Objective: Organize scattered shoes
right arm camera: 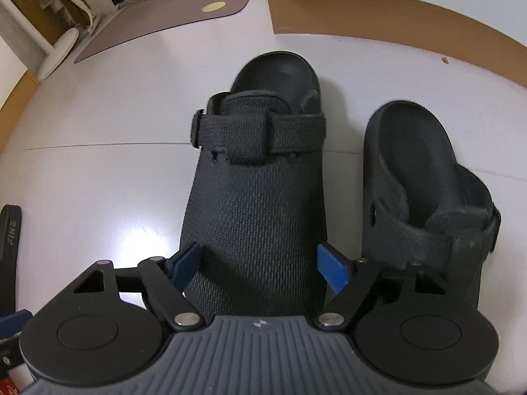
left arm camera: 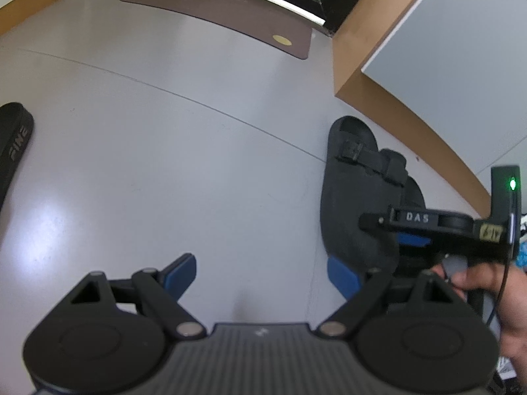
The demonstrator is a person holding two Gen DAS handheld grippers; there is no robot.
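Black clog (right arm camera: 257,197) rests on the grey floor (right arm camera: 115,115) beside its mate (right arm camera: 425,177), straddled at the toe by the right gripper (right arm camera: 260,266) fingers, contact indiscernible; left gripper (left arm camera: 260,273) fingers spread, empty.

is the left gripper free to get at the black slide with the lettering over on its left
Probably yes: the left gripper stands open and empty, and only bare floor lies between it and the lettered slide, though it would need to swing well left.
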